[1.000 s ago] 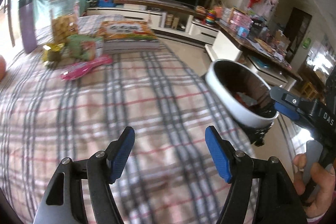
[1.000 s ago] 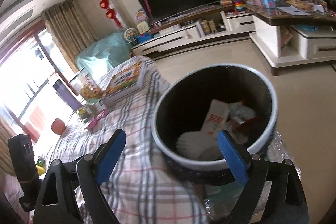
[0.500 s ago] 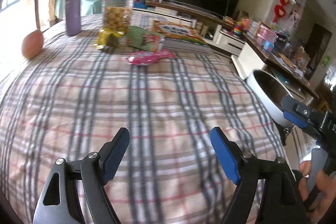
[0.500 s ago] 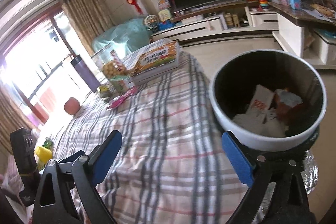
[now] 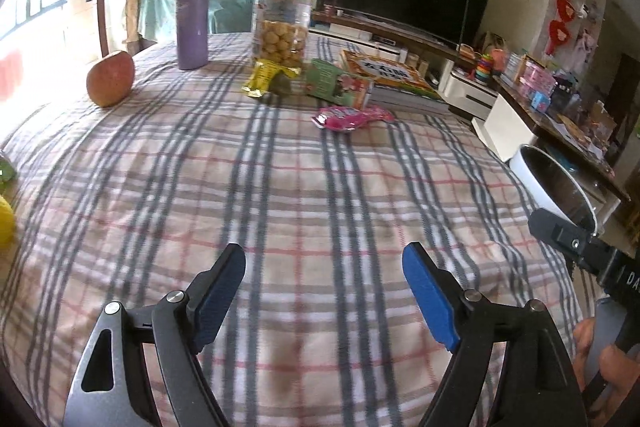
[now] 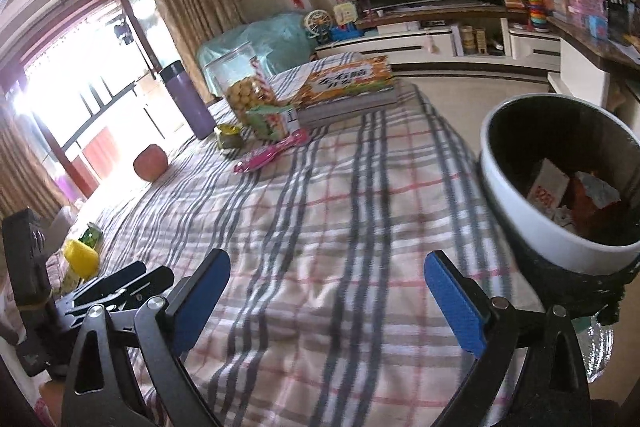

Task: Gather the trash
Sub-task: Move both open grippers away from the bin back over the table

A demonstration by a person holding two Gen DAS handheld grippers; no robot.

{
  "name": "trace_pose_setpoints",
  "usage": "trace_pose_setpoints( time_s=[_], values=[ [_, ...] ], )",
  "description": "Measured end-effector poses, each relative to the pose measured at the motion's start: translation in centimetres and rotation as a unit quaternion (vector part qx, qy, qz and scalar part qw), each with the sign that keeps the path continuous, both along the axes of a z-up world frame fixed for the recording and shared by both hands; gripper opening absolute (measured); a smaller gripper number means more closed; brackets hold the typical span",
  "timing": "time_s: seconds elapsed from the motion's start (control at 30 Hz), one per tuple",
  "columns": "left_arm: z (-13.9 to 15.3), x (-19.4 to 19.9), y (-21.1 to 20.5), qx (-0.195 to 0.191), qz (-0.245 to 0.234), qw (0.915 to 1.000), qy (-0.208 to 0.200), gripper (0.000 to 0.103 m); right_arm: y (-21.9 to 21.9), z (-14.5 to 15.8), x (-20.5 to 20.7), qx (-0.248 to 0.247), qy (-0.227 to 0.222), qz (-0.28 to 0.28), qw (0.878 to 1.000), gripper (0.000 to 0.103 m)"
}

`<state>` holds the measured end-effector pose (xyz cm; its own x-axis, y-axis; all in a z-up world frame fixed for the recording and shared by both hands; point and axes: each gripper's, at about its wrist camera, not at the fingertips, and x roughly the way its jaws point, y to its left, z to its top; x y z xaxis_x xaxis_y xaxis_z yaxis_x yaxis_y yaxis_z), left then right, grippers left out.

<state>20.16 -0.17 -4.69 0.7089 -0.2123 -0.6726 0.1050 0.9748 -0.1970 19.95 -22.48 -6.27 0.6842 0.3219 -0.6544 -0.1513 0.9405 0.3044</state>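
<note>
Tablecloth [image 5: 304,195], plaid in grey, red and cream, fills the space under and ahead of both tools in my two wrist views. Trash bin [image 6: 560,195], white-rimmed with a dark inside, stands off the table edge just right of my right gripper [image 6: 326,291]; paper and wrapper scraps lie in it. From the left wrist view its rim shows far to the right, beyond the right tool's finger.

Stack of books [image 5: 394,83] sits far ahead, slightly right of my left gripper [image 5: 324,291]. Clear jar [image 5: 282,27] of round yellow snacks stands far ahead, a purple flask [image 5: 193,17] to its left, an apple [image 5: 110,79] further left still.

Trash on the table, all well ahead of both tools: green carton [image 5: 334,87] against the books, pink wrapper [image 5: 350,117] just in front of it, yellow wrapper [image 5: 262,83] at the jar's foot.

Left gripper: jaws have just been opening, nothing between them, cloth only. Right gripper: jaws spread wide, likewise just opening, nothing between them.
</note>
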Motion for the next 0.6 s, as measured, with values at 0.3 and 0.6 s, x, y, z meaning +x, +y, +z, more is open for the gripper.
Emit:
trace_pose_setpoints(
  time_s=[0.3, 0.6],
  values=[
    [-0.5, 1.5, 1.4, 0.006, 0.017, 0.9998, 0.006, 0.082, 2.6, -0.5, 1.5, -0.011, 0.006, 0.026, 1.0, 0.099],
    [-0.9, 3.6, 2.7, 0.013, 0.029, 0.9994, 0.01, 0.082, 4.1, -0.5, 3.8, -0.01, 0.015, 0.035, 0.999, 0.099]
  ],
)
